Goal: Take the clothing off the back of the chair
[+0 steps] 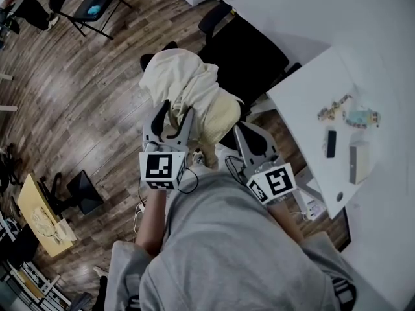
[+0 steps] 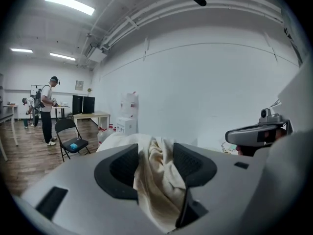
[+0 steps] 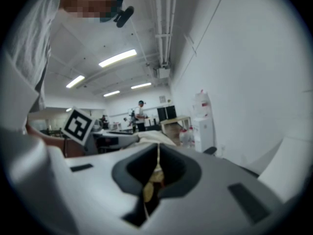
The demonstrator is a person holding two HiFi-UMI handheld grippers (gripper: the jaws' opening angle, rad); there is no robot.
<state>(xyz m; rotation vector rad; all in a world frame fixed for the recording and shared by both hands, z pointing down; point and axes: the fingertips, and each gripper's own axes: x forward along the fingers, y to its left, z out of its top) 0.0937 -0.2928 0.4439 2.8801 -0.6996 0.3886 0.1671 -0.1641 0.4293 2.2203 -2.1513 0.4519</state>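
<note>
A cream piece of clothing [image 1: 188, 89] is bunched over the back of a black chair [image 1: 256, 57]. My left gripper [image 1: 177, 111] is at its near left side. In the left gripper view the jaws [image 2: 155, 156] stand wide, and a fold of the clothing [image 2: 157, 177] hangs loosely between the pads. My right gripper [image 1: 246, 132] is at the clothing's near right edge. In the right gripper view its jaws [image 3: 157, 153] are almost together, pinching a thin cream fold [image 3: 150, 186]. The person's grey-shirted body hides the lower part of the chair.
A white table [image 1: 305, 102] with a few small items stands just right of the chair, against a white wall. A black folding chair [image 1: 91, 8] is far across the wooden floor. A cardboard box [image 1: 39, 216] and cables lie lower left. People [image 2: 48, 109] stand far off.
</note>
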